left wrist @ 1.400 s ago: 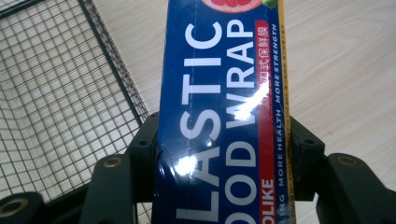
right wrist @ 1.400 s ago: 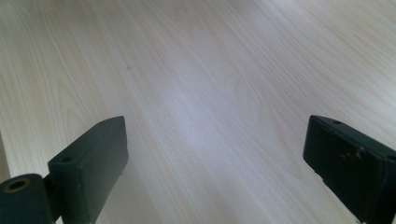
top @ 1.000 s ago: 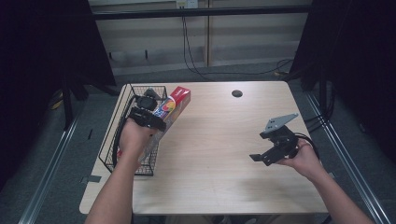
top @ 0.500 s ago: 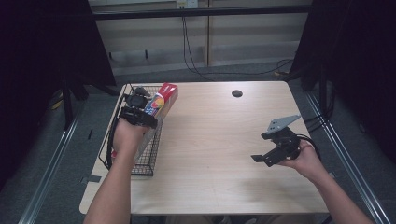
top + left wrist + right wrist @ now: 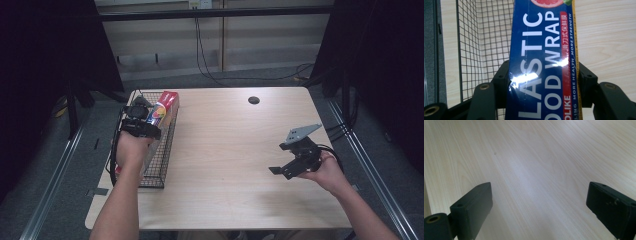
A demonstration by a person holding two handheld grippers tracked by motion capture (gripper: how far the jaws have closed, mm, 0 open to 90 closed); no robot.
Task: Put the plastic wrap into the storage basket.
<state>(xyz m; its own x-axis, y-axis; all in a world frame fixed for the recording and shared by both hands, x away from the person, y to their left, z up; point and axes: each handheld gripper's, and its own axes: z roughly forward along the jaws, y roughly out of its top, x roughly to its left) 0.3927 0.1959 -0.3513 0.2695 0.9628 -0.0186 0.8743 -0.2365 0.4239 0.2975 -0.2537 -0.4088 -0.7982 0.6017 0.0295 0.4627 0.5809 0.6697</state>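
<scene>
Across the middle of the high view lies a pale wooden table [image 5: 225, 150], its grain running plainly under the right gripper view as well. Near the far edge of the tabletop sits a small round dark cable hole [image 5: 253, 100]. At the table's left side stands a black wire basket [image 5: 160, 160], long and narrow, its mesh walls also visible in the left gripper view [image 5: 481, 37].

Over that basket a person's left hand holds the left gripper [image 5: 142, 125]. Its two black jaws are clamped on a long box of plastic food wrap [image 5: 162, 109], one jaw pressed to each long side of the box. In the left gripper view the box [image 5: 544, 62] is dark blue with large white letters reading PLASTIC FOOD WRAP, a red strip of smaller print along one edge, and a pink fruit picture at its far end. The box lies lengthwise along the basket's right wall, its red far end reaching past the basket's far rim; whether it touches the wire cannot be told.

Well apart, at the table's right side, the person's right hand holds the right gripper [image 5: 285, 167] just above bare wood. Its jaws stand wide apart with nothing between them, and a grey three-cornered plate [image 5: 301, 131] sits on top.
</scene>
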